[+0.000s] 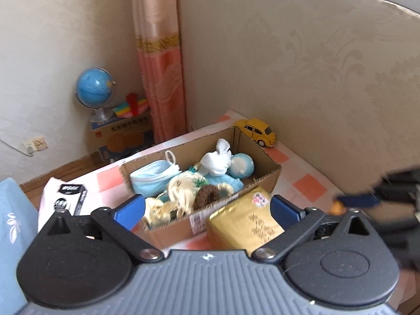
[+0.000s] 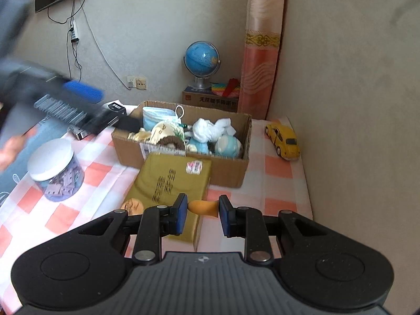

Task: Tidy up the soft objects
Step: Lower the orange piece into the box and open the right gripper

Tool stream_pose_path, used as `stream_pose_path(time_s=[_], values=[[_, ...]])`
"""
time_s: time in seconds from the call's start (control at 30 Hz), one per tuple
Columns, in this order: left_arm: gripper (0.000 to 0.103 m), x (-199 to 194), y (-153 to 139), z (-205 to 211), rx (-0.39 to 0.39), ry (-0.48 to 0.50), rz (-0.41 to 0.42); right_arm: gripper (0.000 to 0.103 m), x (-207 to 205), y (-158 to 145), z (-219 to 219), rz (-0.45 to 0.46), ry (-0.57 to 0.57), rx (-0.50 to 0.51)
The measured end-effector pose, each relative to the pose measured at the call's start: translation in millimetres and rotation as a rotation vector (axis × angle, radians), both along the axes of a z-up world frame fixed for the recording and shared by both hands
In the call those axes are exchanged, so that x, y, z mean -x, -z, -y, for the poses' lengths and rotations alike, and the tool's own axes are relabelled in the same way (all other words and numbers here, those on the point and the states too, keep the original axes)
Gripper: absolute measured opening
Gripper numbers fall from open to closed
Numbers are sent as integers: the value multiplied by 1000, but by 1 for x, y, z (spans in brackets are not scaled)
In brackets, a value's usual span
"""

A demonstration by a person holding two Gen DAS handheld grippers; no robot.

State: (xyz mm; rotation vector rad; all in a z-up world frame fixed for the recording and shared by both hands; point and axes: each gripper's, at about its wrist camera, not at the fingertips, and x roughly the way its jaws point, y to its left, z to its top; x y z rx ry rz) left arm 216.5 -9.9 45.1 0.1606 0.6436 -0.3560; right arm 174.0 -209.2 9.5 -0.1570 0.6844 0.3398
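Soft things lie gathered in the open brown cardboard box [image 1: 265,181] on the pink-checked cloth.
Left wrist view: left gripper [image 1: 207,208] spread wide, empty, above box and gold foil packet [image 1: 244,223]; right wrist view: right gripper [image 2: 202,214] parted, its pads flanking but not clasping an orange rubbery mushroom-shaped piece [image 2: 204,208]; yellow toy car [image 2: 283,141] beside the box.

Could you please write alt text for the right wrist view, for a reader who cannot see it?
The open right claw hovers over a checked tablecloth, an orange object showing between its fingers. Ahead sit a gold packet and a cardboard box of soft items; a yellow toy car stands to the right.
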Motion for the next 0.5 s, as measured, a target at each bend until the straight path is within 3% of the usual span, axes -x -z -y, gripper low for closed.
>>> stream_pose_path(time_s=[0.17, 0.3, 0.5], values=[[103, 43, 2, -14, 4, -72, 110, 30, -30, -10, -9, 11, 2, -10], [103, 64, 10, -29, 62, -133, 118, 30, -59, -18, -18, 12, 10, -10], [103, 76, 21, -44, 87, -220, 115, 30, -110, -18, -34, -25, 27, -24]])
